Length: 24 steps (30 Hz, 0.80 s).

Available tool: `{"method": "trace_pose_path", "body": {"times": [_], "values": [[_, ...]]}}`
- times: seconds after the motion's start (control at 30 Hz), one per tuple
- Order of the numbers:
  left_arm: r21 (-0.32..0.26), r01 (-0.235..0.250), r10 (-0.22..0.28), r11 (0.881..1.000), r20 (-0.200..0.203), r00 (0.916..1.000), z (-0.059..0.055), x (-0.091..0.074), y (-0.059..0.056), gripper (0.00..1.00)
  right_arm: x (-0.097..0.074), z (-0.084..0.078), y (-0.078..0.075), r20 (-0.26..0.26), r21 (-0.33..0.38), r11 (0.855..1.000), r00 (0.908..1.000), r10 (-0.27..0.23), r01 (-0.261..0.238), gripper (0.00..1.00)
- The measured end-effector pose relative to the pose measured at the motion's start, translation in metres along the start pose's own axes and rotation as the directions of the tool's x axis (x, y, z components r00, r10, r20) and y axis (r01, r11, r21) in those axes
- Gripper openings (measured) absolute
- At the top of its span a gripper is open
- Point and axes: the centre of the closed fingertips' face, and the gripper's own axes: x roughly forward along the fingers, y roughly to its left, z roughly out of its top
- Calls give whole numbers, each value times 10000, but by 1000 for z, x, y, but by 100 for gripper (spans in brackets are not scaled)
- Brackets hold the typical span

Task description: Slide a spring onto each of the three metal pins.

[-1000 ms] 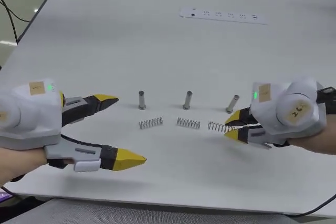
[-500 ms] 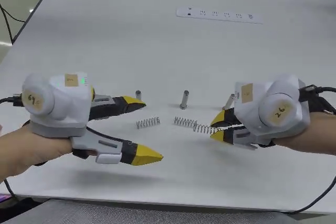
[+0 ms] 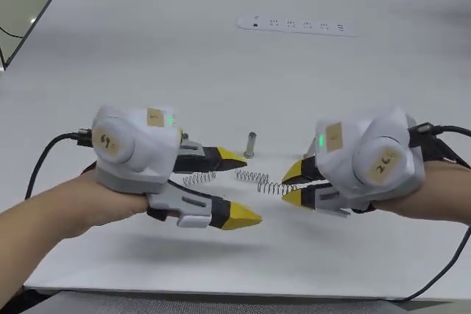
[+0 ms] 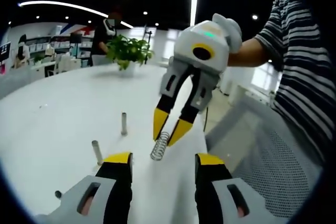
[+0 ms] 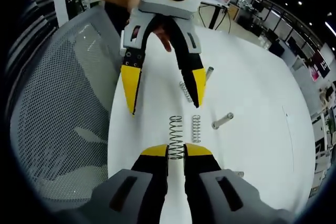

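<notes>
One spring [image 3: 268,184] is off the table [image 3: 147,49], pinched at one end between the jaws of your right gripper [image 3: 290,186], which are pressed close together on it. Its long axis runs roughly level, from those jaws out towards your left gripper [image 3: 247,188], whose jaws stand spread and hold nothing. The middle pin [image 3: 251,145] stands upright just beyond the spring's free end, with both grippers near it.

Judgement: the coming move turns on that mismatch. The spring lies level and the pin stands upright, so you must tip the spring bore-down over a pin top before it can slide on. Your right gripper already has the hold and is best placed.

The right gripper view looks along the spring's length and adds a second spring [image 5: 196,128] on the table beside the held one, and a third spring [image 5: 185,92] nearer the left gripper's tips. The left gripper view adds the right pin [image 4: 124,123], upright, near the held spring but apart from it. No pin seen carries a spring.
</notes>
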Motion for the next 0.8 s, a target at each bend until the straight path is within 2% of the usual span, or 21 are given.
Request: {"method": "trace_pose_path", "body": {"times": [0.27, 0.47, 0.8], "values": [[231, 85, -87, 9997, 98, 9999, 3, 13, 4, 28, -6, 8, 0, 240, -145, 9999, 9997, -20, 24, 8], [330, 214, -217, 9992, 79, 9997, 2, 18, 3, 17, -7, 7, 0, 164, -156, 9999, 9999, 25, -23, 8], [483, 269, -275, 9985, 133, 9995, 1, 21, 0, 7, -9, 8, 4, 196, -219, 9997, 9997, 130, -126, 7]]}}
